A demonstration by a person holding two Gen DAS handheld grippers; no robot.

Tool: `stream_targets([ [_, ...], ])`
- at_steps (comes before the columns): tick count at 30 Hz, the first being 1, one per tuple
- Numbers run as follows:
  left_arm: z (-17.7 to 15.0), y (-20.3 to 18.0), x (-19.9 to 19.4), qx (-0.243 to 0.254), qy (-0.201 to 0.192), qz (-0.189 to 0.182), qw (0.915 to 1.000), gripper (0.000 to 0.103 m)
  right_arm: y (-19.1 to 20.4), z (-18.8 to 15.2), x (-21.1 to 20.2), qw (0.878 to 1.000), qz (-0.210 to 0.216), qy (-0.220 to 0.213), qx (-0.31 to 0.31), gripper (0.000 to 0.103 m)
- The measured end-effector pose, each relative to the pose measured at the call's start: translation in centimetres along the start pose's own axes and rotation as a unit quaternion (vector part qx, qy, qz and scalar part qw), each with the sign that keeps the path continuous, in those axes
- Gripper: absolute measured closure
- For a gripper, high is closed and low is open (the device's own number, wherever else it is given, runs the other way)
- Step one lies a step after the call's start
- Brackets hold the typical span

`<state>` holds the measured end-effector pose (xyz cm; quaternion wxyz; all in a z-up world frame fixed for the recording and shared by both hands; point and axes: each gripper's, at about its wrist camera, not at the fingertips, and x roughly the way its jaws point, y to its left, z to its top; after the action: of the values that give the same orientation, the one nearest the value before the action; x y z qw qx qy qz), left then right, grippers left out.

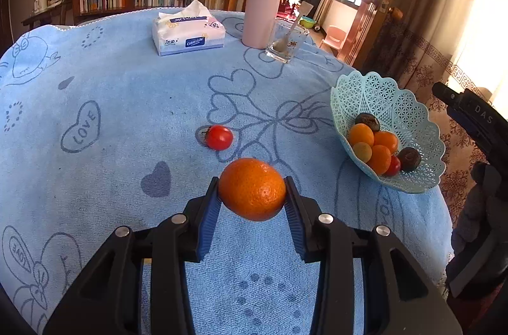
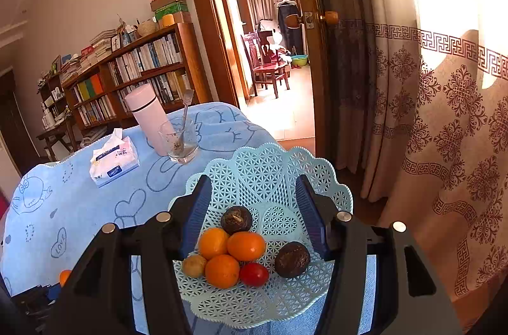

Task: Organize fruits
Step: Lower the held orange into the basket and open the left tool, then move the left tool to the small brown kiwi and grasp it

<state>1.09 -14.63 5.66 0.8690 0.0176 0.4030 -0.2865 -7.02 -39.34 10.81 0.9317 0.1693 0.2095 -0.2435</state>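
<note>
Behind the basket stand a glass, pink flask and tissue pack, a tomato lies left of it, and nearer, the left gripper clamps an orange while the right gripper hangs spread over the basket.

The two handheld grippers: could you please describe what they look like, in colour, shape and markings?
Both the left gripper and the right gripper have matte black angular linkage bodies with round silver pins at the joints. Their fingers carry blue ribbed pads. White "DAS" lettering shows on the right gripper's body in the left wrist view. No cables or sleeves are visible.
</note>
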Motion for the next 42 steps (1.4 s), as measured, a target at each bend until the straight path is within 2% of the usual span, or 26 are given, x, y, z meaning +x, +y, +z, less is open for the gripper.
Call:
stream_targets([
  [8,1.1,-5.9,1.9,0.041,0.018,-0.061,0.9971,0.063,-3.0,0.6,0.0,0.999,0.015,0.0,0.048,0.045],
  [20,2.2,-13.6,4.8,0.089,0.031,-0.143,0.9852,0.063,-4.8,1.8,-1.4,0.997,0.018,-0.018,0.075,0.044],
  [21,2.3,-14.0,4.9,0.09,0.03,-0.148,0.9844,0.061,-4.8,1.8,-1.4,0.997,0.019,-0.018,0.076,0.044],
  [22,2.3,-14.2,4.8,0.091,0.025,-0.15,0.9841,0.053,-4.8,1.8,-1.4,0.997,0.021,-0.018,0.076,0.044],
  [24,2.5,-14.3,4.2,0.093,0.009,-0.152,0.9839,0.046,-4.9,1.9,-1.5,0.997,0.023,-0.018,0.077,0.044],
  [31,3.1,-12.2,2.7,0.076,-0.019,-0.108,0.9911,0.041,-5.1,2.1,-2.1,0.995,0.031,-0.021,0.087,0.044],
  [35,3.3,-10.9,1.8,0.073,-0.039,-0.07,0.9942,0.037,-4.6,2.2,-2.8,0.995,0.041,-0.028,0.084,0.038],
  [37,3.2,-10.3,1.1,0.074,-0.055,-0.045,0.9947,0.025,-4.2,2.2,-3.2,0.995,0.05,-0.03,0.081,0.038],
  [40,3.2,-9.0,-0.1,0.07,-0.071,-0.017,0.9948,0.023,-3.1,2.1,-3.8,0.995,0.065,-0.031,0.07,0.036],
  [42,3.1,-8.0,-0.8,0.065,-0.08,-0.003,0.9947,0.023,-2.3,1.8,-4.1,0.995,0.074,-0.032,0.062,0.029],
])
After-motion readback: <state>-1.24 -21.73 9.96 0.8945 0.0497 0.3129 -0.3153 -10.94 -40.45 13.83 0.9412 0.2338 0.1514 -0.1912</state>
